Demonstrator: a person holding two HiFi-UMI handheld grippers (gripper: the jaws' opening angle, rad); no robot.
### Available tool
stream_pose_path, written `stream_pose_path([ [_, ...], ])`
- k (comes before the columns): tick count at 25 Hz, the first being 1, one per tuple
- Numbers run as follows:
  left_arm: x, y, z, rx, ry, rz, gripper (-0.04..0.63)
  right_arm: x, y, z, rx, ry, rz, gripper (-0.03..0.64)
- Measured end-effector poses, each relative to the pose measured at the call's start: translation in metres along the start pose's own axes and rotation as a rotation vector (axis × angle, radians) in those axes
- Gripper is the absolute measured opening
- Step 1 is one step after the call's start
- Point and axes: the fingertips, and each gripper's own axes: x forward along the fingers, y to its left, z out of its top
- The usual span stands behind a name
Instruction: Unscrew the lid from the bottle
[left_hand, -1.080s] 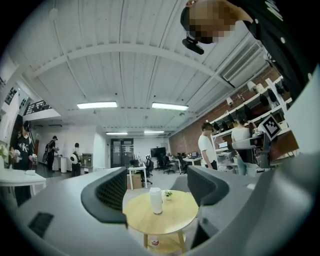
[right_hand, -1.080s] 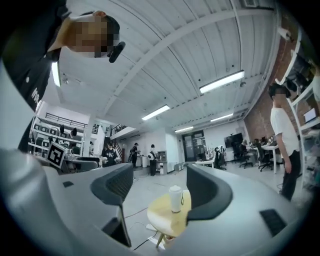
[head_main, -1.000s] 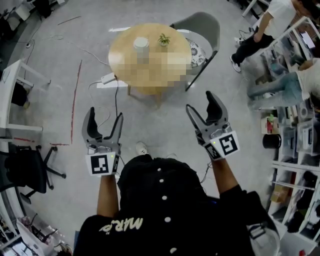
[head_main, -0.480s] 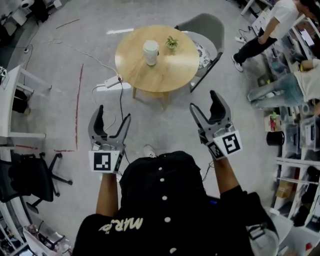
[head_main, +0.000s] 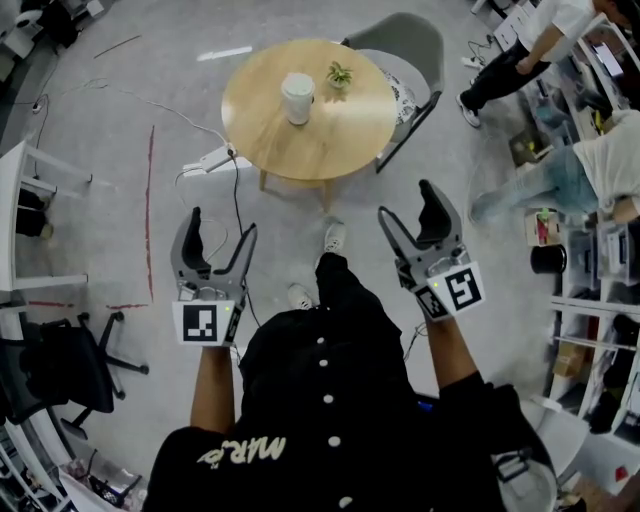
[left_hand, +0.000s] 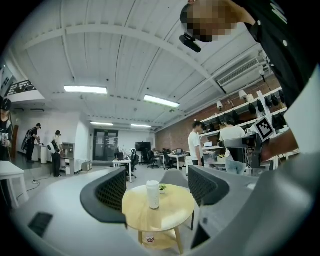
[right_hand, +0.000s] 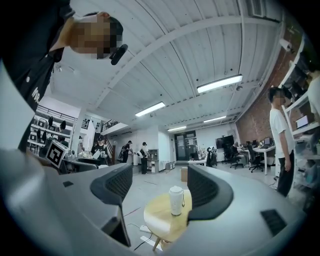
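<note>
While framing the bottle (head_main: 297, 98) between spread jaws in both gripper views, holds both grippers well apart from it. Finds it upright on the far round table (head_main: 340, 150), lid (head_main: 297, 82) on top, long axis vertical, just left of a small plant (head_main: 339, 74), with a grey chair (head_main: 405, 40) at the far right. Places it far ahead of the left gripper (head_main: 220, 225) and a little to the right, and far ahead of the right gripper (head_main: 408, 203) and to the left. Puts neither plainly nearer, perhaps the left by a shade. Keeps both level and aimed at the table, jaws apart, with nothing between the pads. Calls, most likely, for closing in from the near side, then taking the body side-on with one gripper and the lid with the other. Shows no legible brand or label on the bottle. Bears square black-and-white markers on each cube (head_main: 203, 323). Carries pale letters on the black shirt (head_main: 320, 400), upside down in the head view, seemingly "MAR", not surely read.
</note>
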Motion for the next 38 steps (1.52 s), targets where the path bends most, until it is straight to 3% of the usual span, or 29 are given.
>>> stream_pose_path([
  [12, 0.059, 0.028, -0.011, 0.020, 0.032, -0.005, 0.368, 0.070, -0.042, -0.006, -0.022, -0.004, 0.014, 0.336],
  [28, 0.206, 0.067, -0.013, 0.013, 0.060, 0.006, 0.368, 0.185, -0.146, -0.009, -0.017, 0.010, 0.049, 0.337],
  [38, 0.284, 0.087, 0.005, -0.009, 0.029, 0.069, 0.368, 0.247, -0.216, -0.001, -0.005, 0.007, 0.094, 0.336],
])
